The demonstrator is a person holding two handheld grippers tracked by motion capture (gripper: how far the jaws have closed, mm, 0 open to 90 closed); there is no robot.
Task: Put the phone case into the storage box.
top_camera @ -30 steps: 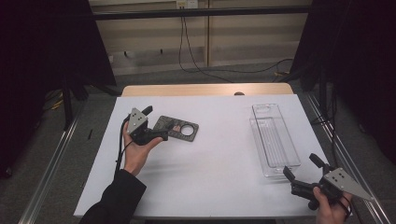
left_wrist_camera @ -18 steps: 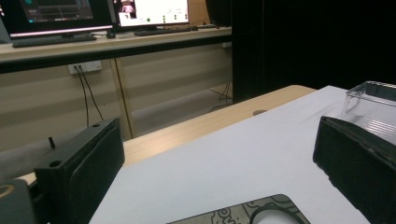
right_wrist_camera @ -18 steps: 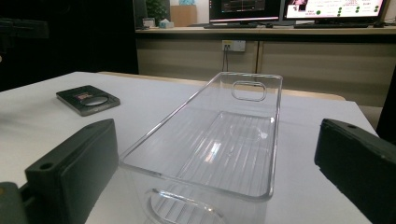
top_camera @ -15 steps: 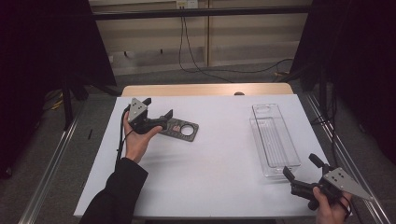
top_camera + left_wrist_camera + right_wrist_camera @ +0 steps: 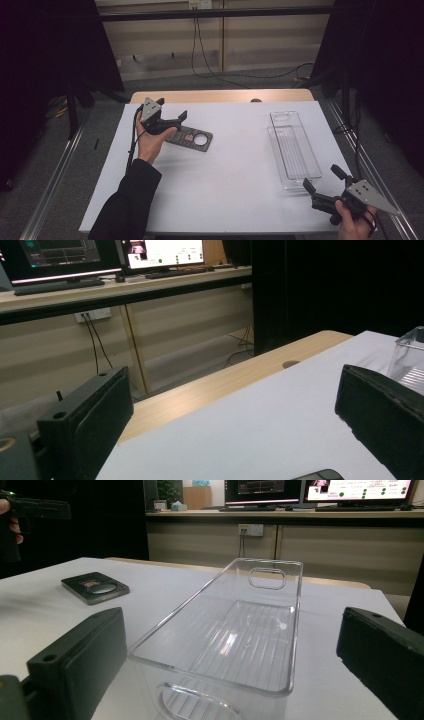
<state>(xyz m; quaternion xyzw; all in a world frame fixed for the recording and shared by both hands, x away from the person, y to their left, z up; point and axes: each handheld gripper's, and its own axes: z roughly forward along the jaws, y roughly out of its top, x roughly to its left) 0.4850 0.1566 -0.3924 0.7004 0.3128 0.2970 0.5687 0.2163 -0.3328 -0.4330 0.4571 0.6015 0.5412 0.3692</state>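
Note:
A flat dark grey plate (image 5: 192,139) with a round hole and a small red label lies on the white table (image 5: 235,190), left of centre; it also lies at the left in the right gripper view (image 5: 95,587). My left gripper (image 5: 177,119) is held up in a hand just left of and above the plate, open, with nothing between its jaws (image 5: 235,405). A clear plastic bin (image 5: 292,147) stands empty at the right. My right gripper (image 5: 322,177) hovers at the bin's near end, open, and the bin (image 5: 235,630) sits just ahead of its jaws (image 5: 235,650).
A wooden strip (image 5: 220,96) runs along the table's far edge. Metal rails (image 5: 55,170) flank the table on both sides. Cables (image 5: 210,60) hang at the wall beyond. Monitors (image 5: 320,490) stand on a far bench. Bare white surface lies between plate and bin.
My left gripper has risen off the table beside the plate and moved back, its jaws tipping upward. The plate and the bin stay put. The right gripper has not moved.

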